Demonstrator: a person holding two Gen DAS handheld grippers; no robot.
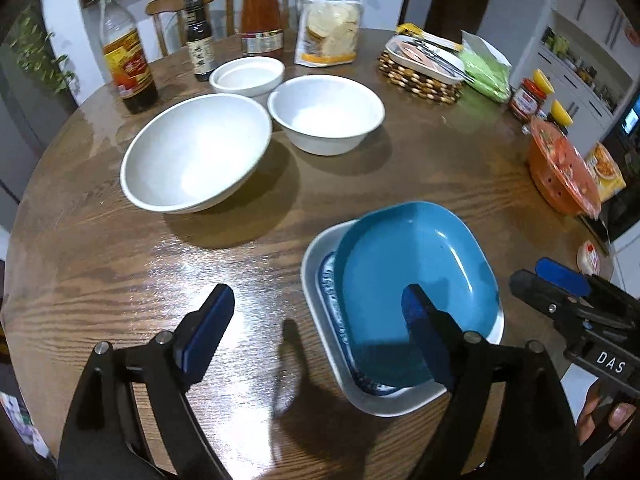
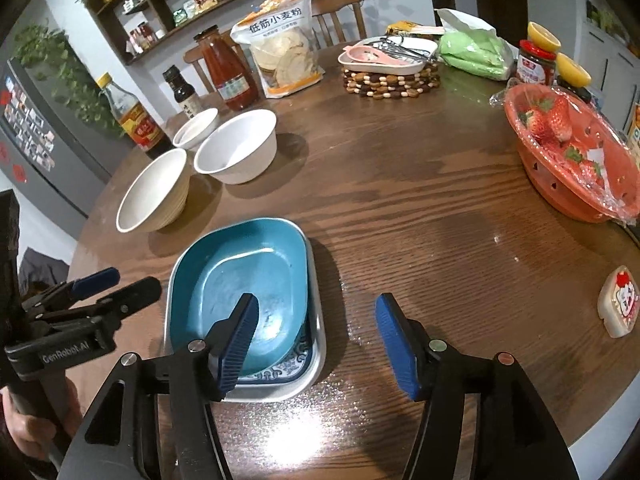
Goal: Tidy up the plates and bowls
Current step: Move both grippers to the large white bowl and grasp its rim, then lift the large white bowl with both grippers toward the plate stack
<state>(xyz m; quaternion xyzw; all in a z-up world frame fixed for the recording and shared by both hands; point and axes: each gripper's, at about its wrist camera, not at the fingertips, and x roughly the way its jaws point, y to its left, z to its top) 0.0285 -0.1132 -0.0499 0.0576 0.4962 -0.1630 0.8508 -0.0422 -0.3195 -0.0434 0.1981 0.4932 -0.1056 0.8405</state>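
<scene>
Off to my right, the body of my right gripper carries a black strip reading "DAS". My left gripper, seen at my left side, is marked "GenRobot.AI". Far ahead, the flour bag reads "低筋小麦粉". Bottle labels are too small to read.

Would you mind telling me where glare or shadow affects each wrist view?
Left wrist: glare streaks the table beside the blue plate, whose near end lies in shadow. Right wrist: glare sits on the wood below the plates; the bowls cast soft shadows.
</scene>
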